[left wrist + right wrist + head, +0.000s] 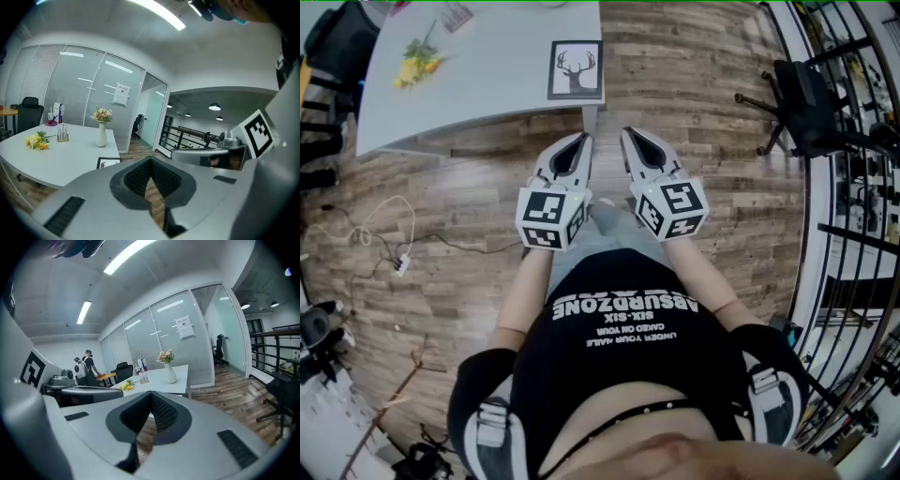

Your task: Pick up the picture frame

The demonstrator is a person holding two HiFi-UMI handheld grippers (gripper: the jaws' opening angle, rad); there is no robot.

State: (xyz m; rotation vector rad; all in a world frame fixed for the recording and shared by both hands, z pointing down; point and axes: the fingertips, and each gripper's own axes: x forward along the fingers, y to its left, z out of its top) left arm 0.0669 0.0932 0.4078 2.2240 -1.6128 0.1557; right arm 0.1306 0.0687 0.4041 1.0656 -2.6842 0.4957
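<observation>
The picture frame (576, 70), black-edged with a deer silhouette, lies flat at the near right corner of the pale grey table (478, 94). In the left gripper view the picture frame (108, 162) peeks out just past the jaws. Both grippers hover side by side over the wooden floor, short of the table's edge and apart from the frame. My left gripper (581, 141) (150, 161) is shut with nothing in it. My right gripper (630, 134) (151, 397) is also shut and empty, its tips meeting.
On the table stand a white vase with flowers (101, 133) (169, 372) and a yellow bunch (417, 66). A black office chair (811, 108) and a railing (853, 234) are at the right. Cables (384, 244) trail on the floor at the left. A person (89, 363) stands far back.
</observation>
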